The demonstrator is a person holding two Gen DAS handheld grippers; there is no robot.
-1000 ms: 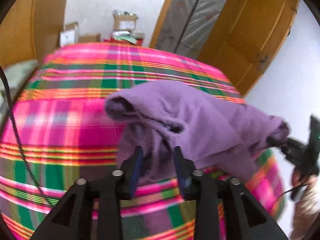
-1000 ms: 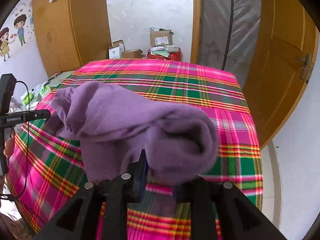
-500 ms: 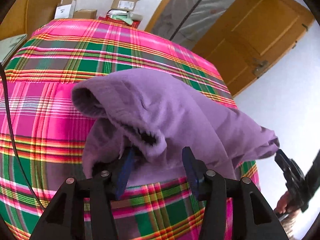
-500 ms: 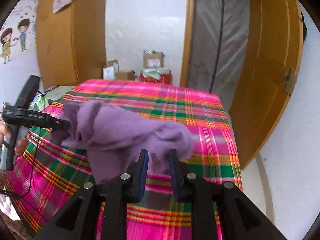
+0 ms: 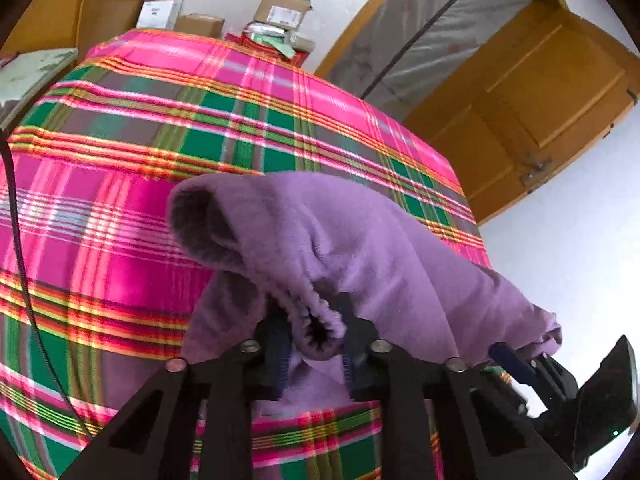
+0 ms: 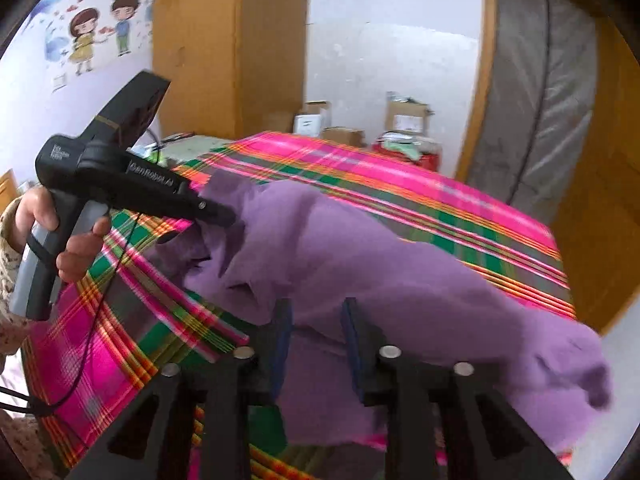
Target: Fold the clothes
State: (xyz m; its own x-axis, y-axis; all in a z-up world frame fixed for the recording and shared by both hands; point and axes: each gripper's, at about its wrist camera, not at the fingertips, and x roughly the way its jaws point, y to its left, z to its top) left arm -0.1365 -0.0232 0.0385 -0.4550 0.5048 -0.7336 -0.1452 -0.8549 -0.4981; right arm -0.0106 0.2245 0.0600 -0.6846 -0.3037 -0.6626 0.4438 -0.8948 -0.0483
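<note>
One purple fleece garment [image 5: 360, 248] lies bunched on the near part of a plaid-covered bed [image 5: 240, 128], its bulk humped up and one end trailing off toward the bed's near edge. In the left wrist view a ribbed, cuff-like opening of the garment [image 5: 320, 330] sits right between the fingers of the left gripper [image 5: 314, 344], whose jaws are closing on it; the blue pads flank the cuff closely on both sides and appear to press it. A wider open end of the garment gapes to the upper left of that cuff.

The right gripper [image 6: 316, 344] points down at a slant over the near edge of the bed, and its jaws are opening: a fold of purple fleece still runs between the two fingers, but a gap shows beside the pads, so they no longer pinch it. From the left wrist view the right gripper's tip [image 5: 516, 360] is at the garment's far right end.

In the right wrist view a hand [image 6: 60, 240] wraps the grey handle of the left gripper's body, tool tilted downward, its nose buried in the garment's left end. A patterned sleeve [image 6: 8, 240] shows at the wrist.

Cardboard boxes [image 6: 404, 118] stand beyond the bed; a wooden door [image 5: 532, 112] is at right.
</note>
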